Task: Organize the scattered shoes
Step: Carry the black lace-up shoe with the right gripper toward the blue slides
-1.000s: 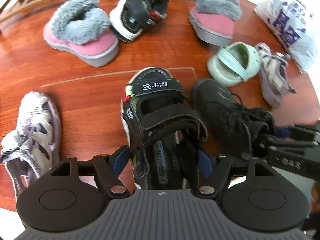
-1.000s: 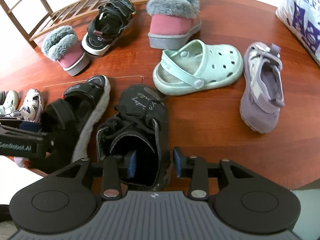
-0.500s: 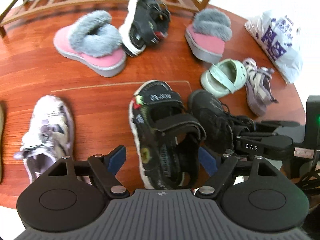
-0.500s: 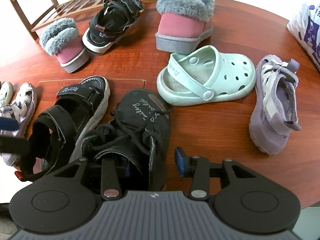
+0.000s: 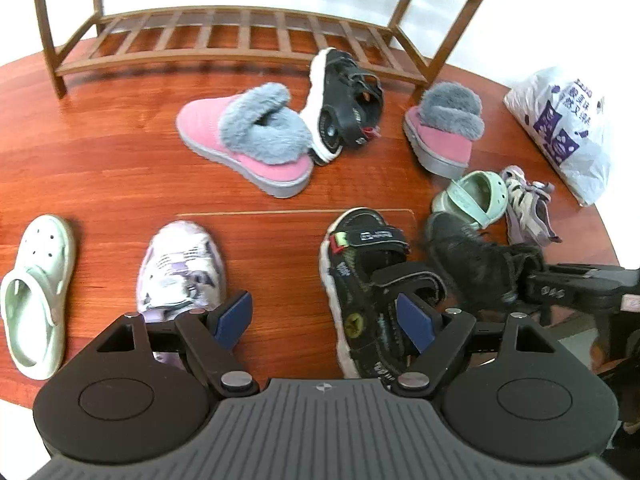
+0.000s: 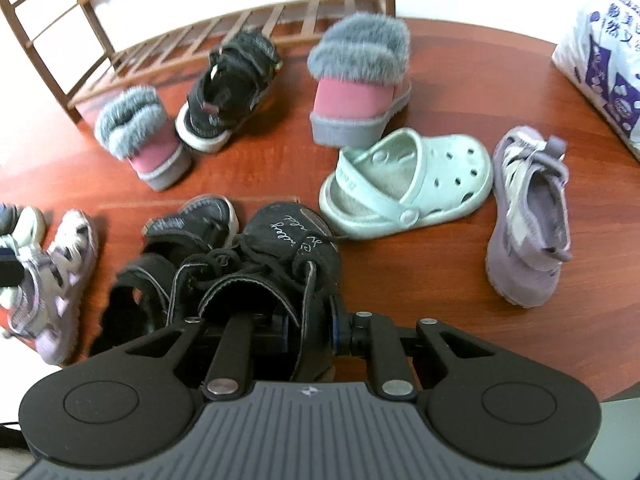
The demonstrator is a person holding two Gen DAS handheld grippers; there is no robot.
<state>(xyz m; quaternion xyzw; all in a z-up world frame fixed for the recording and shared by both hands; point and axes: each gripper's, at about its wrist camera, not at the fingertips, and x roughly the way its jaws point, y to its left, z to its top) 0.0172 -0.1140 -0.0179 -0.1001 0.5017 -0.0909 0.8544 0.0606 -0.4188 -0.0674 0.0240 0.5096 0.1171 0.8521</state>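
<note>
My right gripper (image 6: 308, 326) is shut on the heel side wall of a black lace-up shoe (image 6: 280, 252), which looks lifted a little; it also shows in the left wrist view (image 5: 476, 264). My left gripper (image 5: 326, 320) is open and empty, raised above the table between a lilac sneaker (image 5: 180, 268) and a black strap sandal (image 5: 372, 292). The sandal (image 6: 176, 248) lies just left of the held shoe. A wooden shoe rack (image 5: 240, 36) stands at the far edge.
On the red wooden table (image 5: 100, 160) lie two pink fur-lined boots (image 5: 248, 140) (image 5: 444, 128), a second black sandal (image 5: 344, 100), mint clogs (image 5: 36, 292) (image 6: 408, 184), a lilac sneaker (image 6: 528, 216) and a white plastic bag (image 5: 560, 124) at the right.
My left gripper let go of the black sandal, opened and drew back up and left. My right gripper closed on the black lace-up shoe's side wall and tipped it up.
</note>
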